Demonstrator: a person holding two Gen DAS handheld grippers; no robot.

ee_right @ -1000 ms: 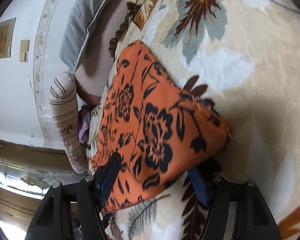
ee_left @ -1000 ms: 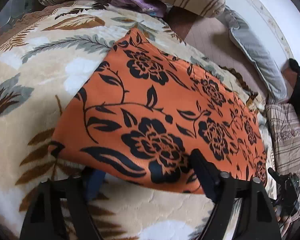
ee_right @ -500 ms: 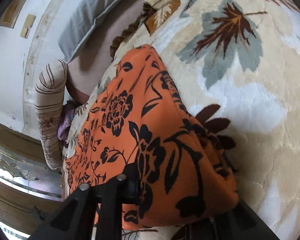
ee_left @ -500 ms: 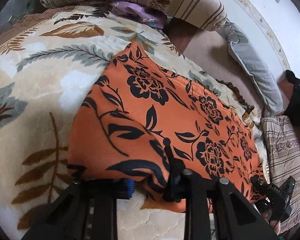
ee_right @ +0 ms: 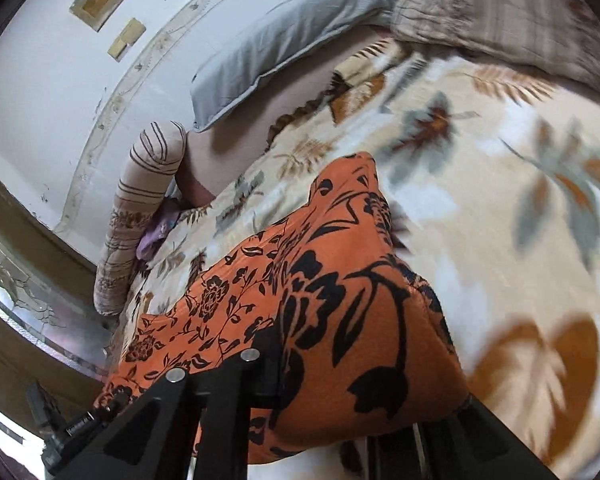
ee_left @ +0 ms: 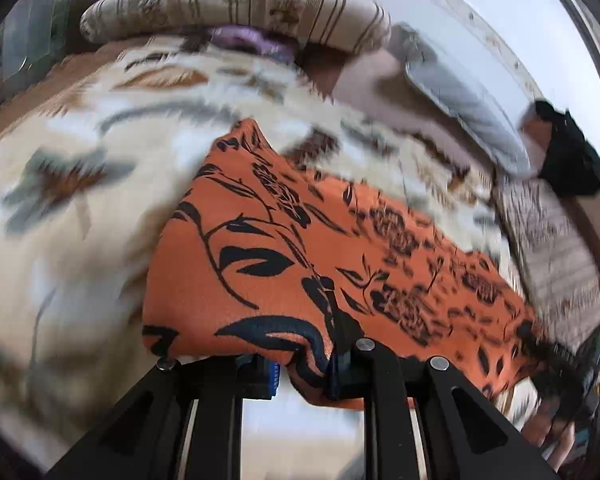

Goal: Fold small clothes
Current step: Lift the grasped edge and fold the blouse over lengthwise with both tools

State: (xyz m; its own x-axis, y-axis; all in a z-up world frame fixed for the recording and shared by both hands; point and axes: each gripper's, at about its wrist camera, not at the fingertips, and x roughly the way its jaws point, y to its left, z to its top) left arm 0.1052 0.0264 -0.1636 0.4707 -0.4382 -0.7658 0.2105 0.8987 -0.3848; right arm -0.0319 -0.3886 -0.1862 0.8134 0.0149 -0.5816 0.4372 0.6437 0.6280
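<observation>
The orange cloth (ee_left: 300, 248) lies on the bed's blanket (ee_left: 80, 208), its near edge lifted at 6 o'clock. The left gripper (ee_left: 304, 364) has its jaws pinched on one corner, and the right gripper (ee_right: 360, 396) clamps the other, ready to carry the edge over into a fold.

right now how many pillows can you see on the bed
3: a striped bolster along the head end, a grey pillow by the wall, and a beige patterned one next to it. Others may lie out of frame.
</observation>
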